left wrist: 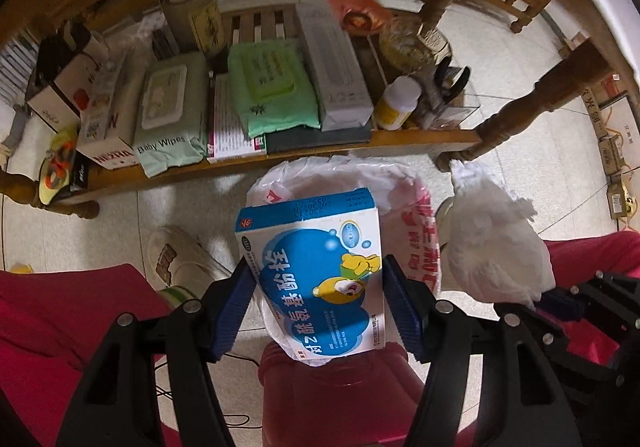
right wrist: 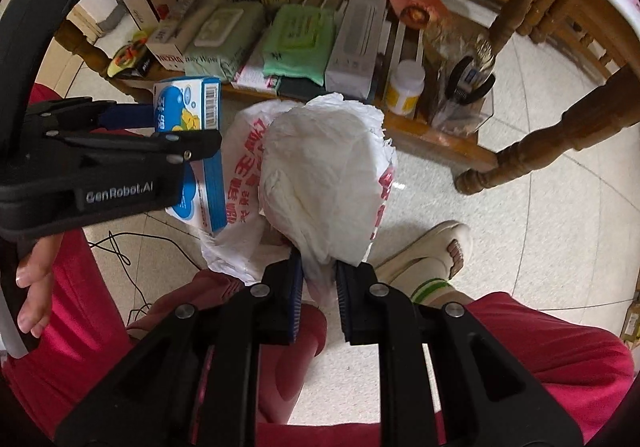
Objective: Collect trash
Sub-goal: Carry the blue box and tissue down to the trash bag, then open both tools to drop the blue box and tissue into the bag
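A blue-and-white medicine box (left wrist: 316,271) with a cartoon bear sits between the blue pads of my left gripper (left wrist: 318,267), which is shut on its two sides. It hangs over a bin lined with a white plastic bag (left wrist: 424,243) printed in red. My right gripper (right wrist: 320,267) is shut on the tail of a crumpled white tissue wad (right wrist: 324,183), which hangs above the same bag (right wrist: 240,167). The right wrist view also shows the box (right wrist: 188,103) in the left gripper (right wrist: 180,127), to the left of the wad. In the left wrist view the wad (left wrist: 496,243) is to the right of the box.
A low wooden shelf (left wrist: 400,137) beyond the bin holds wipes packs (left wrist: 168,115), boxes and a white bottle (left wrist: 396,101). A turned table leg (right wrist: 552,151) stands at right. The person's red-trousered legs (right wrist: 540,343) and slippered feet (right wrist: 436,251) flank the bin. A black cable (right wrist: 132,247) lies on the tiled floor.
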Demonstrator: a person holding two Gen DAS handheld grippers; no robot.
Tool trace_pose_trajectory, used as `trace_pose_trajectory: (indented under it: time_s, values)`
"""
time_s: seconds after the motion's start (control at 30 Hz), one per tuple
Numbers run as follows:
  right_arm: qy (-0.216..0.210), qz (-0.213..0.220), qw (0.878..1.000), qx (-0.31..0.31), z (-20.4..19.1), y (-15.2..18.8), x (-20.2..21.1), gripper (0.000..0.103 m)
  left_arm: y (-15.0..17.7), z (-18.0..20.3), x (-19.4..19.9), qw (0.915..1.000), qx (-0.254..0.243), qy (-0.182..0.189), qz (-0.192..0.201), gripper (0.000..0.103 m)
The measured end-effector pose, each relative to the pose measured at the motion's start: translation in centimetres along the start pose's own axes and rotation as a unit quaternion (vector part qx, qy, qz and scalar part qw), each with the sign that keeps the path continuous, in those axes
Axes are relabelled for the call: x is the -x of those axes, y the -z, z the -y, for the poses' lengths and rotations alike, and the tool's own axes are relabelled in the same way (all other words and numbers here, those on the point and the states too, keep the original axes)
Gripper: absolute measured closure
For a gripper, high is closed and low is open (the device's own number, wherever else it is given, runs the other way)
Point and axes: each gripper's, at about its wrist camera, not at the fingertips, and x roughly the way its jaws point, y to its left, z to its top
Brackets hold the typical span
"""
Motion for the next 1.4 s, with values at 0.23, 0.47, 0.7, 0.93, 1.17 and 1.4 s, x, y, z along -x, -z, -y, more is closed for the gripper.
trace_pose_trajectory:
  time_s: [0.23,0.47,0.7,0.93,1.17,1.4]
  values:
    - [-0.013,-0.021,0.999,-0.021,0.3,-0.4,-2.8,0.087,-0.7,-0.2,-3.8,0.9993,0.005,0.001,-0.037,0.041]
    - [-0.021,-0.044,0.998,-0.035,0.4,-0.5,-5.7,0.087,-0.8,-0.4,-7.2,0.998,-0.002,-0.011,-0.063,0.041]
    - [-0.022,-0.063,0.997,-0.044,0.8,-1.1,-8.3,0.087,-0.8,-0.2,-9.7,0.9957,-0.007,-0.006,-0.092,0.041]
    - [-0.021,-0.075,0.996,-0.047,1.0,-1.5,-9.9,0.087,-1.1,-0.2,-11.1,0.9946,-0.01,-0.007,-0.103,0.041]
    - [-0.029,-0.083,0.995,-0.055,1.3,-1.6,-10.6,0.087,-1.1,-0.4,-11.9,0.9929,-0.006,0.005,-0.119,0.042]
    - [-0.028,-0.085,0.995,-0.052,1.2,-1.8,-10.9,0.086,-1.1,-0.2,-12.1,0.9924,-0.009,0.006,-0.123,0.043]
